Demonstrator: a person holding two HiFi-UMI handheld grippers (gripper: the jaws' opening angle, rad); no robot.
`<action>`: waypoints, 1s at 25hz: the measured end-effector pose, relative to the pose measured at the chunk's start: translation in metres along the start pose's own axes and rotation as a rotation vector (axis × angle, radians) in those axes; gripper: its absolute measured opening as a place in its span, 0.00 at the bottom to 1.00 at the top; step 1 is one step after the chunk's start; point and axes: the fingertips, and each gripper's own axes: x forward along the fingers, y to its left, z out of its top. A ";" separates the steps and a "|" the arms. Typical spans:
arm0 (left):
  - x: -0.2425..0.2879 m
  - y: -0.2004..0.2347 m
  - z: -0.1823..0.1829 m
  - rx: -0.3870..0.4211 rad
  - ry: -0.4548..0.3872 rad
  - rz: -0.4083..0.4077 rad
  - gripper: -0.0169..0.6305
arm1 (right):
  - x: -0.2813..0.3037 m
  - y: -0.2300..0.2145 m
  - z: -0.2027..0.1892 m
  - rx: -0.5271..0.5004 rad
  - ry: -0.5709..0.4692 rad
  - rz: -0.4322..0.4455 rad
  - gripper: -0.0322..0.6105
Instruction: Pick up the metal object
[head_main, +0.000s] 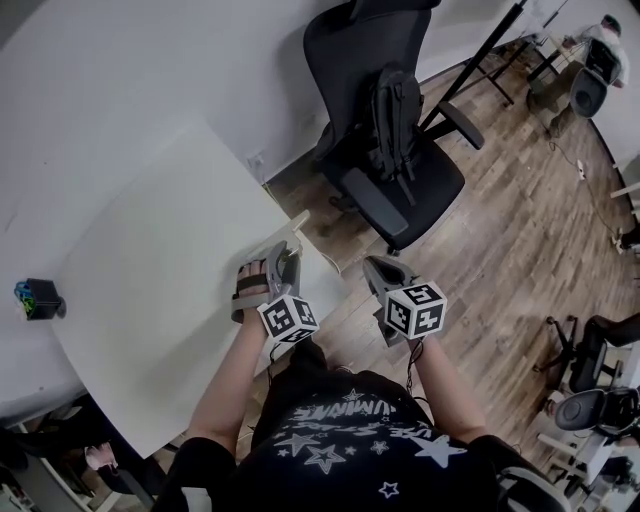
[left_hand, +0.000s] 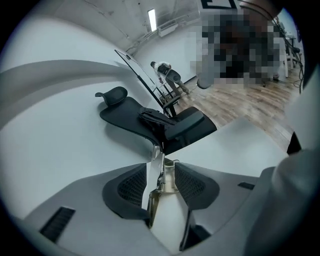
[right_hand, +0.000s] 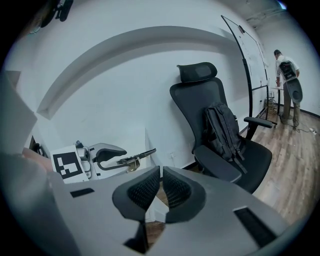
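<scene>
We find the metal object (left_hand: 159, 175), a thin flat strip with a small spring and a brass-coloured fitting, up off the table (head_main: 150, 300) and caught between the jaws of the left gripper (left_hand: 161, 167). Those jaws stand a moderate way apart because the piece fills the gap: the strip lies flat against one pad and the wire part meets the other. From the right gripper view we see it jut level out of that gripper, carried by nothing else, so we judge the pickup largely made.

In the head view the strip points toward 1 o'clock, out past the table's corner. We read that as a grip near one end, leaving most of its length free.

At 3 o'clock from the left gripper, the right gripper (right_hand: 161, 175) hangs over the wooden floor with its pads almost together and nothing between them, apparently spare. An office chair (head_main: 385, 130) carrying a backpack (right_hand: 222, 130) stands beyond at 12 o'clock.
</scene>
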 end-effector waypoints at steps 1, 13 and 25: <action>0.002 -0.001 0.001 0.022 0.002 0.006 0.32 | 0.000 -0.001 -0.001 0.003 0.002 -0.001 0.13; 0.007 0.001 0.006 0.175 0.004 0.087 0.09 | -0.003 -0.006 -0.010 0.018 0.001 -0.006 0.13; -0.022 0.020 0.025 0.086 -0.011 0.116 0.08 | -0.020 -0.001 -0.004 -0.009 -0.025 0.031 0.13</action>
